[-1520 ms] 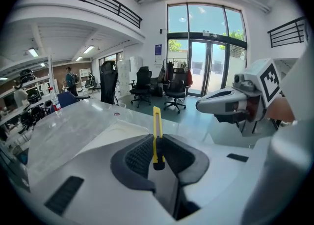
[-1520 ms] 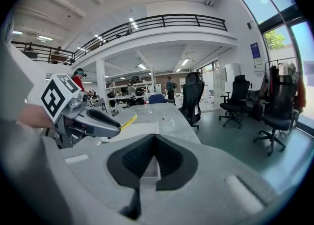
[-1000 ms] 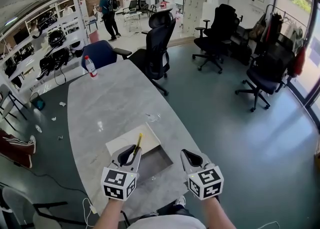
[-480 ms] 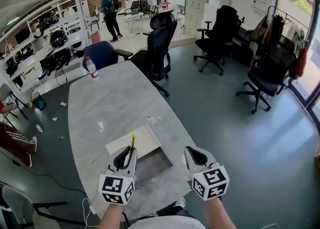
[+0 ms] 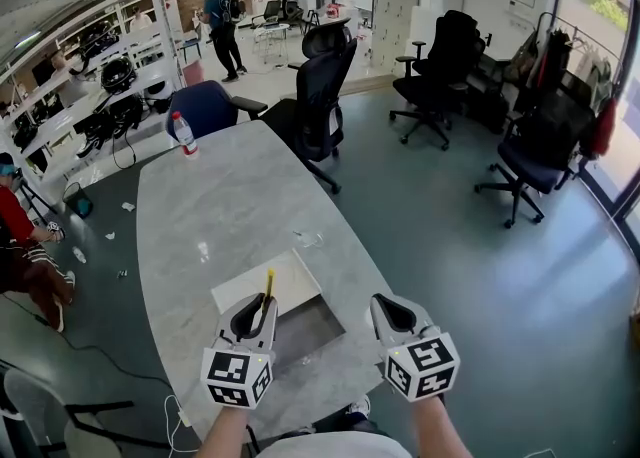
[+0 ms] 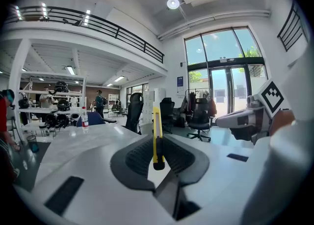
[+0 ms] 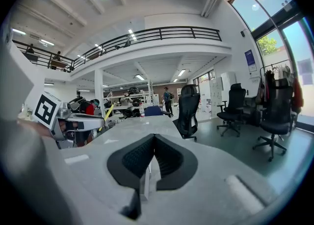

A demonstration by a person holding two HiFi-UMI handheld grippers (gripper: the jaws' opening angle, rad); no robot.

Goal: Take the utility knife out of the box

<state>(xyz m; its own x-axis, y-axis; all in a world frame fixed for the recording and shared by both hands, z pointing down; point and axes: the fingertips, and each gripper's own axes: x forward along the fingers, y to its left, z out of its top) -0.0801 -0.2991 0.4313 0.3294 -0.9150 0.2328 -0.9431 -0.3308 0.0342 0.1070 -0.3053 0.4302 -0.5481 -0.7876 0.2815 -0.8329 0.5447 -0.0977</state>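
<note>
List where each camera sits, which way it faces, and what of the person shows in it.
Head view: on the person's head, looking steeply down over the table and open box; both forearms, left gripper and right gripper show.
Left gripper view: on the left gripper, looking along its jaws, shut on the yellow knife; right gripper at right.
Right gripper view: on the right gripper, looking along its shut, empty jaws; left gripper at left.
Shared: all three show the knife and table.

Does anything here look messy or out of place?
Only small things: a crumpled clear plastic scrap lies on the grey marble table beyond the open white cardboard box, and white litter bits dot the floor to its left. Nothing looks spilled or broken.
</note>
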